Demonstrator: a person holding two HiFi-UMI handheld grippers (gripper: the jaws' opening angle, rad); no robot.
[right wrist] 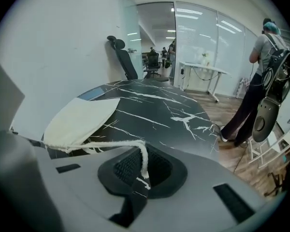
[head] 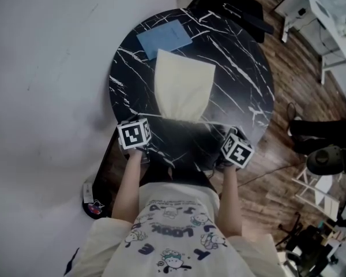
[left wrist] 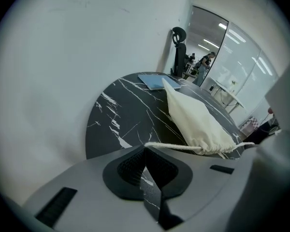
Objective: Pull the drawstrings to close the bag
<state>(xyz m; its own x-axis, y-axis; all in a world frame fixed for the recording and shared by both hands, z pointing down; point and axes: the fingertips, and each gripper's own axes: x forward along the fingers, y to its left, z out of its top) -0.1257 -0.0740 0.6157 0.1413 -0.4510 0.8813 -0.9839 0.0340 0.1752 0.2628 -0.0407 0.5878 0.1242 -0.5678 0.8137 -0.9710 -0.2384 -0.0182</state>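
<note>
One round black white-veined marble table (head: pixel 242 68) lies under both grippers. One cream cloth drawstring bag (head: pixel 183 85) flat on it, gathered mouth between grippers, body ahead of them. One blue square pad (head: pixel 164 37) beyond bag's far end. Two grippers: left gripper (left wrist: pixel 145 151) clamped tight on left white cord (left wrist: pixel 176 147), right gripper (right wrist: pixel 144 164) clamped tight on right white cord (right wrist: pixel 111 143). Both cords taut to bag mouth.
</note>
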